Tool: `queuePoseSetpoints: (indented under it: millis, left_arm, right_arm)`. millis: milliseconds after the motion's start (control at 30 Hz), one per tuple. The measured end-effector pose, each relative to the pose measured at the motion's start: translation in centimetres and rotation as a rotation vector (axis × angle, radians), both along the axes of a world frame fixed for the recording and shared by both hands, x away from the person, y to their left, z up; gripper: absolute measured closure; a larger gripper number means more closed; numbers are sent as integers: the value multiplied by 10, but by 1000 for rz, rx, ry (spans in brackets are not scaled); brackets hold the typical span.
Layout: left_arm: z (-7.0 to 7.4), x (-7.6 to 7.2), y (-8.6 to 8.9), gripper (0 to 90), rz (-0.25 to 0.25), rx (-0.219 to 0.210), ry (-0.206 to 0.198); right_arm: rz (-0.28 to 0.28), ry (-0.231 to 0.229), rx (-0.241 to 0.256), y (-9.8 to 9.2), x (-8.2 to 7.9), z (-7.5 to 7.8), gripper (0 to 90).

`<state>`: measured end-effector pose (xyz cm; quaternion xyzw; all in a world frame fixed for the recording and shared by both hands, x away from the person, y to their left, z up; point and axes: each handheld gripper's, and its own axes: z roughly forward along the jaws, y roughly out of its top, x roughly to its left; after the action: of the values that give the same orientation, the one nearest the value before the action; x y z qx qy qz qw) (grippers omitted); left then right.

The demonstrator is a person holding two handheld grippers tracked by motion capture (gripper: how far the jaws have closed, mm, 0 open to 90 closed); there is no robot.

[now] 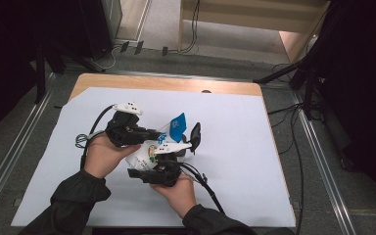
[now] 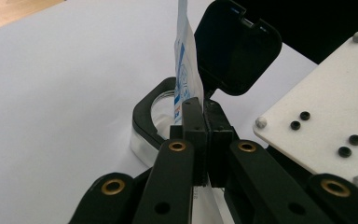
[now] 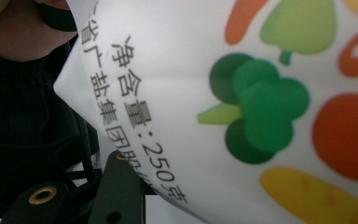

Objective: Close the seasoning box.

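High view looked down from above on the tabletop [image 1: 235, 147], both gripper views sat close, sharing the printed bag [image 3: 223, 93].

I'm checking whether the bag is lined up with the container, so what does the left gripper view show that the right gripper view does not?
Left gripper view: the left gripper with jaws shut on the bag's blue-printed edge, and beyond it a clear container with a black rim and its black lid flipped open, on the white table cover.

Right gripper view: the bag's face up close, with black printed text and vegetable pictures.

Both: the white bag.
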<state>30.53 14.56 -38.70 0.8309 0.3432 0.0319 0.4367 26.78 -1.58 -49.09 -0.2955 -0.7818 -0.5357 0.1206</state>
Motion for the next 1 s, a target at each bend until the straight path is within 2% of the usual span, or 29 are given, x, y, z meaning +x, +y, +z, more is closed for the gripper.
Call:
queuePoseSetpoints:
  millis: [267, 600, 767, 1000]
  left_arm:
    - [-1, 2, 3, 900, 4, -3, 13]
    - [-2, 5, 3, 891, 0, -36, 43]
    - [-2, 5, 4, 878, 5, -43, 41]
    - [-3, 5, 3, 894, 5, -29, 35]
  right_arm:
    - [5, 0, 4, 0, -2, 1, 640]
    - [14, 21, 27, -1, 0, 1, 641]
    - [10, 37, 36, -2, 2, 0, 640]
    - [9, 34, 25, -2, 3, 0, 640]
